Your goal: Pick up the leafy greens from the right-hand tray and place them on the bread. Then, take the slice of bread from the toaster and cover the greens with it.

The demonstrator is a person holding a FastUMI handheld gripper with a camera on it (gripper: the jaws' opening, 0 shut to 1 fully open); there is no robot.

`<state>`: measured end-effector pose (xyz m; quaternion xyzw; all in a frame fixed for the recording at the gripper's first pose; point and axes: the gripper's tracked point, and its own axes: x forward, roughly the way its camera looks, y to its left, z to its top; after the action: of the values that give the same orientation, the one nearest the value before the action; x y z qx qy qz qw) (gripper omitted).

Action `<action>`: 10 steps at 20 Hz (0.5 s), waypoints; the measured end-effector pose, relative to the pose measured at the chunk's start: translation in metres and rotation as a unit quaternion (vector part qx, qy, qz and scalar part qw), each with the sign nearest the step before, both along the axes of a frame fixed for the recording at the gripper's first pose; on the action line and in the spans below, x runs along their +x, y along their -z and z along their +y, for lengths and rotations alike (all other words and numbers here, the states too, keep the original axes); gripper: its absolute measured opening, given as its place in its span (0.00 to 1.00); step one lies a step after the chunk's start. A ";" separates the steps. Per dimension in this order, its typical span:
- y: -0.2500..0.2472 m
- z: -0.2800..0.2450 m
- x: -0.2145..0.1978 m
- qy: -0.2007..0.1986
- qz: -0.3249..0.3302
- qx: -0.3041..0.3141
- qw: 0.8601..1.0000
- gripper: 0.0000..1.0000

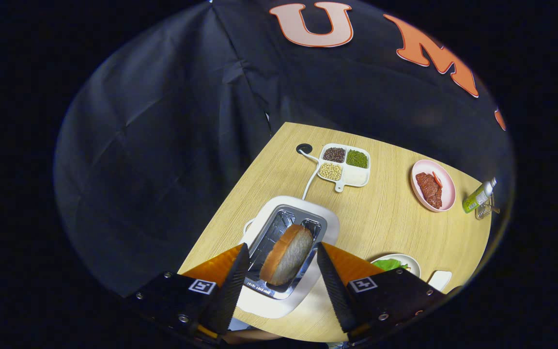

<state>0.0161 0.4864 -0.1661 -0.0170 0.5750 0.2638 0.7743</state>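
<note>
Your gripper [283,271]: jaws apart, straddling bread slice [287,254] upright in toaster [288,228] slot. Bread likely light, soft, crushable; pinch broad faces below crust, gently. Greens [388,264] beside right jaw.

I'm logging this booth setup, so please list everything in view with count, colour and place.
Table: one, light wood, under everything.
Toaster: one, white with metal slots, just ahead of the tongs.
Bread slice: one, brown crust, standing in the toaster between the fingers, untouched.
Divided tray: one, white, holding dark, green and pale beans, beyond the toaster.
Pink plate: one, with red meat, right of the tray.
Bottle: one, green, beside the pink plate.
Greens plate: one, white, with green leaves, by the right finger.
Tongs: one, open.
</note>
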 end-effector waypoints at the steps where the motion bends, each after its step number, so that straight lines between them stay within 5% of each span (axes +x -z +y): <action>1: 0.006 0.002 -0.001 0.000 0.007 -0.003 1.000 0.81; 7: 0.028 -0.002 -0.010 0.003 0.037 -0.012 0.999 0.45; 10: 0.027 -0.003 -0.008 0.050 0.050 0.016 0.997 0.29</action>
<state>0.0083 0.4829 -0.1934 0.0377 0.6086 0.2343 0.7572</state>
